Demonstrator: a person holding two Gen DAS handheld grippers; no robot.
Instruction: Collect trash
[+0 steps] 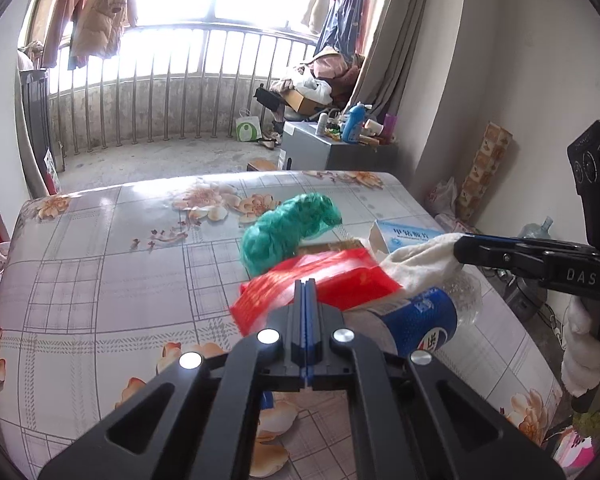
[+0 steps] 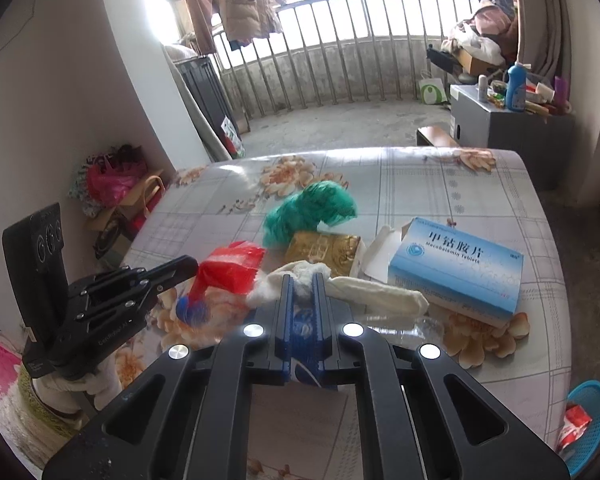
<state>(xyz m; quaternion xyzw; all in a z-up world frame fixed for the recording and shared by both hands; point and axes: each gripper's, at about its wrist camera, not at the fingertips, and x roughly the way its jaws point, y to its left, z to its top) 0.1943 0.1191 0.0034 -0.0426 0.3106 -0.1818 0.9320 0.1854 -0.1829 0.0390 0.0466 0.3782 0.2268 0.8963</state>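
Left tool (image 1: 307, 285) pinched shut on red plastic bag (image 1: 324, 280), frame centre; right tool (image 2: 303, 280) clamped on white cloth (image 2: 364, 289).

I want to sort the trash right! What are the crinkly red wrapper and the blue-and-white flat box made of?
The crinkly red wrapper looks like thin glossy plastic film: it is see-through, creased and shiny. The blue-and-white flat box looks like printed cardboard: stiff flat faces, sharp edges and an open white flap.
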